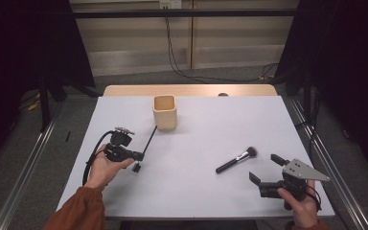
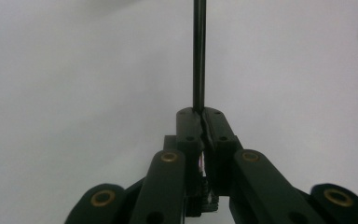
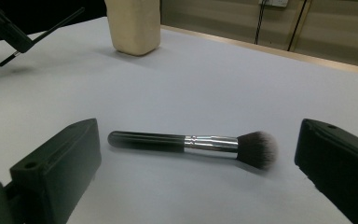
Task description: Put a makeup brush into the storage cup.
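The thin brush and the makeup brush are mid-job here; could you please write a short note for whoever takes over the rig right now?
Left claw: shut on the thin brush, held above the table, its free end toward the cup.
Right claw: open, low over the table, jaws either side of the makeup brush without touching it.
Done: thin brush picked up.
Left, probably: put the thin brush in the cup, then grasp the makeup brush and do the same.
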`<action>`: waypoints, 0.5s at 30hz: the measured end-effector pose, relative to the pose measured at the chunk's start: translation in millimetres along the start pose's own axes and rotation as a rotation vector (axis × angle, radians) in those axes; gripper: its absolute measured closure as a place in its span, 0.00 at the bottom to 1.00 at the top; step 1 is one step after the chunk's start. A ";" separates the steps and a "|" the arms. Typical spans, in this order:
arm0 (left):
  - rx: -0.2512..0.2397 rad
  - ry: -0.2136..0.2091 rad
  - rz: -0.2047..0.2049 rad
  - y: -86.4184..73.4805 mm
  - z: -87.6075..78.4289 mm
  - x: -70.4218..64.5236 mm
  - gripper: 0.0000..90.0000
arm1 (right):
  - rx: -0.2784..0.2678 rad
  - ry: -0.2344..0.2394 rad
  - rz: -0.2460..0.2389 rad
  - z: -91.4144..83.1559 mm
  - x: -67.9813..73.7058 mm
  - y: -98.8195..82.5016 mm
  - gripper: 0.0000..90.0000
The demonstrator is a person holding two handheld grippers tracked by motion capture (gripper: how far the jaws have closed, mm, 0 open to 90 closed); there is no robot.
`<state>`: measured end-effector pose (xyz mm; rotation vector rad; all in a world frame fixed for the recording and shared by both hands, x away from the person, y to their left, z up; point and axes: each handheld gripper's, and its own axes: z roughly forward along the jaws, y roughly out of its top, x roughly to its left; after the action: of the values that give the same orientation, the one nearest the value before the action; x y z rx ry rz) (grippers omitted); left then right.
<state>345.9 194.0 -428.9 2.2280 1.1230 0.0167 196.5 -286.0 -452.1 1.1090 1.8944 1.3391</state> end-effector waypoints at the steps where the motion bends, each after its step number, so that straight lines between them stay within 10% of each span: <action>1: -0.019 -0.003 0.001 -0.5 -1.7 0.7 0.96 | 0.000 0.000 0.000 0.0 -0.1 0.0 0.00; 15: -0.289 0.013 0.069 -7.7 -15.6 -4.5 0.96 | -0.010 0.006 -0.002 -1.0 0.1 -0.1 0.00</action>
<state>333.0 202.4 -419.5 2.0090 0.9825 0.2094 195.6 -286.4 -451.8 1.0993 1.8906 1.3514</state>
